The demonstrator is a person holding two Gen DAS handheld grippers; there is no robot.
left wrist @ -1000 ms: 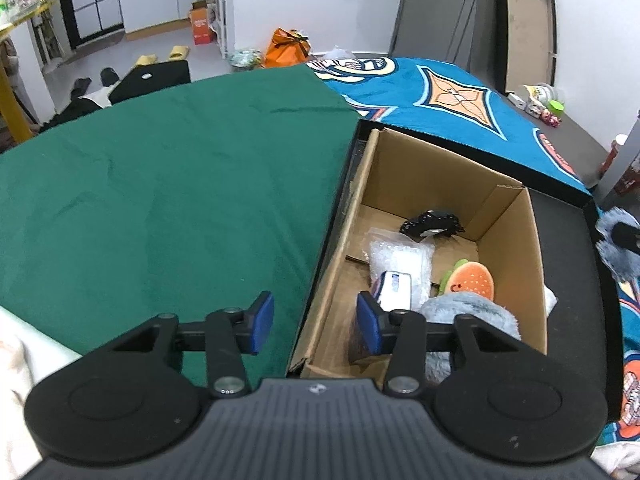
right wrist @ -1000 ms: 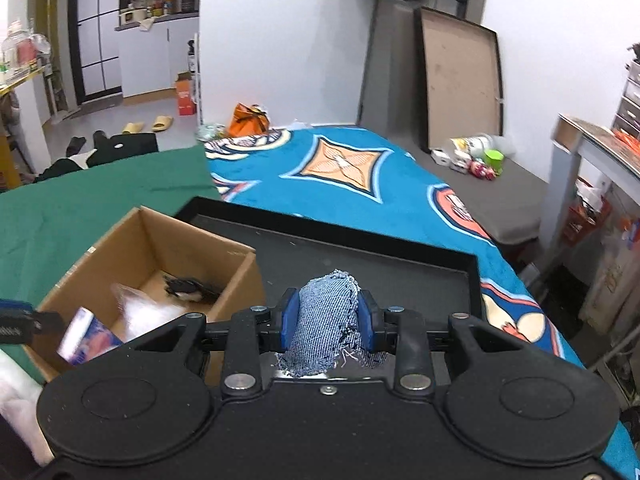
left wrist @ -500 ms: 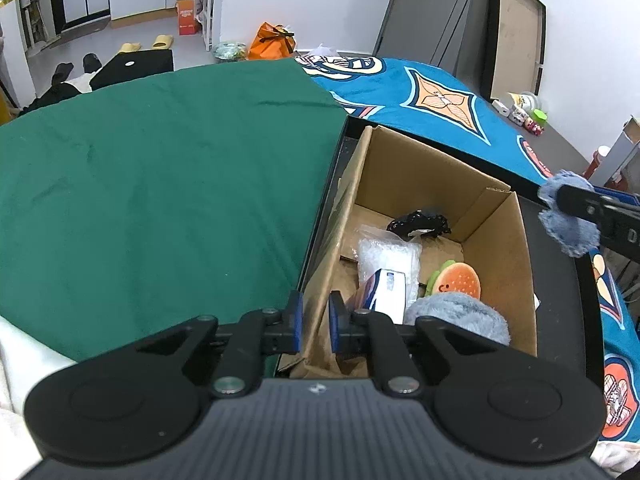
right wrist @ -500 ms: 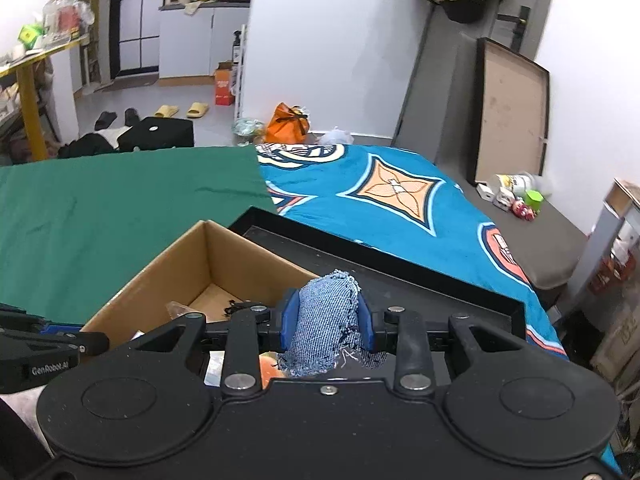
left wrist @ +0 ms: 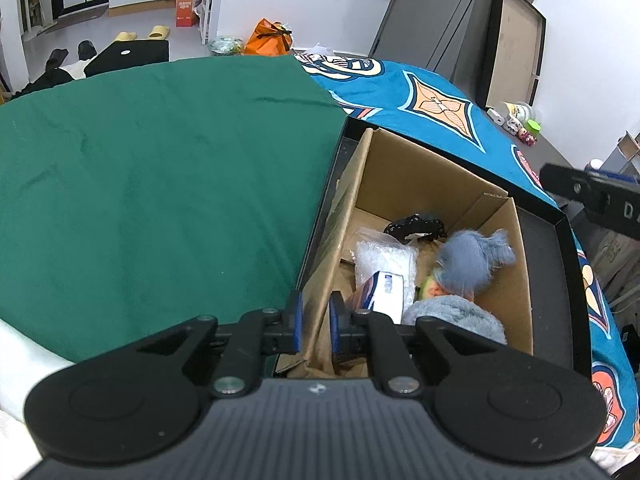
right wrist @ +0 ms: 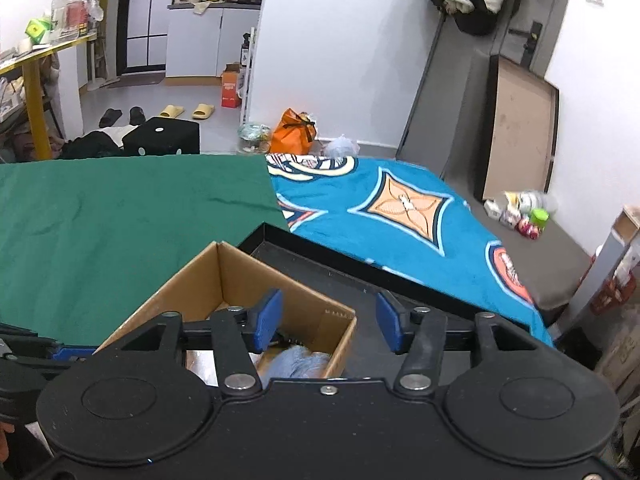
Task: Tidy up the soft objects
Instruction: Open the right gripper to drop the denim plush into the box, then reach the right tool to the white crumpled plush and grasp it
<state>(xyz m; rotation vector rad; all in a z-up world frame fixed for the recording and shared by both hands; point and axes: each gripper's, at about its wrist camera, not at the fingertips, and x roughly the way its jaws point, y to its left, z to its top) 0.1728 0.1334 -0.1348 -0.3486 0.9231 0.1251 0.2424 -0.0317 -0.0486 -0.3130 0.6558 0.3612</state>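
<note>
over the cardboard box (left wrist: 404, 168), right gripper (right wrist: 328, 322) jaws have just been opening, nothing between them now. the blue denim scrap (left wrist: 472, 258) sits in the box, blurred, seemingly just landing on the toys there. left gripper (left wrist: 314, 322) is clenched on the near wall of the box, steadying it.

step in hand, as i read it: drop-off of one soft item, about finished. next move calls for lifting the right gripper clear of the box rim and finding another soft thing; none shows outside the box in either view.

inside the box: grey fluffy plush (left wrist: 456, 316) at the near end, clear plastic bag (left wrist: 384, 256), small white-and-blue packet (left wrist: 382, 290), black item (left wrist: 416, 226) toward the far wall. box sits in a black tray (left wrist: 544, 260), green cloth (left wrist: 160, 184) beside it. box is filling; little free floor left.
</note>
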